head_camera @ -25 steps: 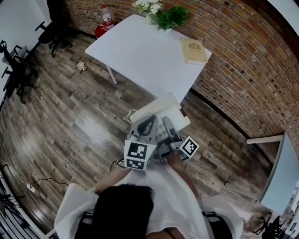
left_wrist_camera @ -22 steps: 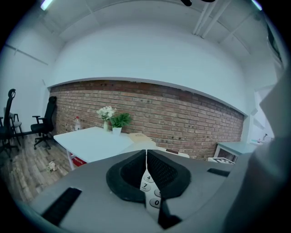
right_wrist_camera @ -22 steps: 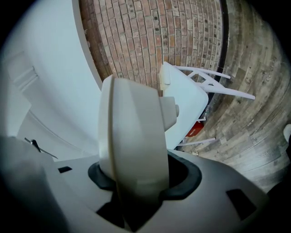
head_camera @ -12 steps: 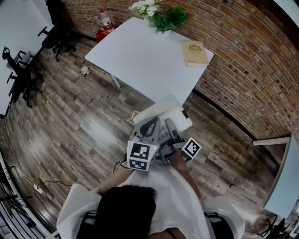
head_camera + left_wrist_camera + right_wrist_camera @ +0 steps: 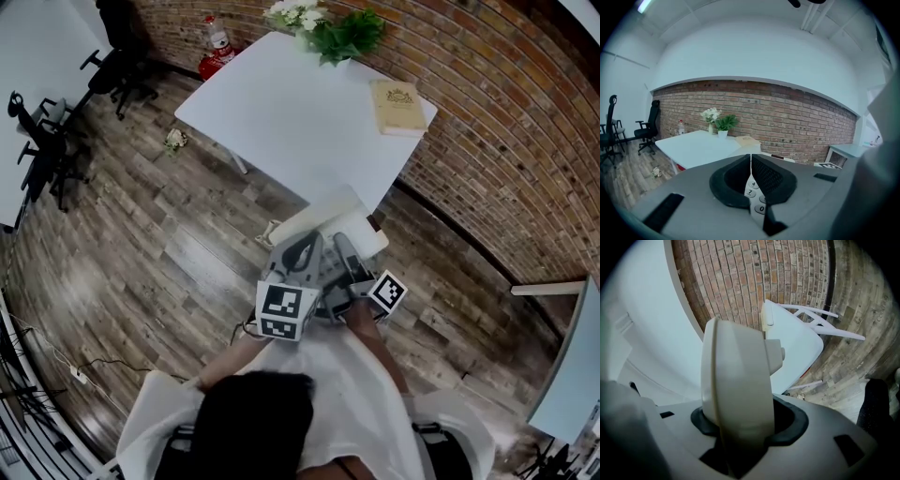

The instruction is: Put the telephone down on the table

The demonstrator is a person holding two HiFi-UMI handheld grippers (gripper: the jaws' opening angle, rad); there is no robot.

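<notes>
I carry a cream telephone between both grippers, above the wooden floor just short of the white table. My left gripper is shut on a thin edge of the telephone, with number keys showing between its pads. In the right gripper view my right gripper is shut on a thick cream part of the telephone, which hides most of what lies ahead. In the head view the right gripper sits beside the left one.
On the table lie a tan book at the right edge and potted flowers and greenery at the far end. A brick wall runs behind it. Black office chairs stand at the left, and a red-and-white bottle is on the floor.
Both grippers, still holding the telephone, have moved a little nearer the white table. The grips look the same.
</notes>
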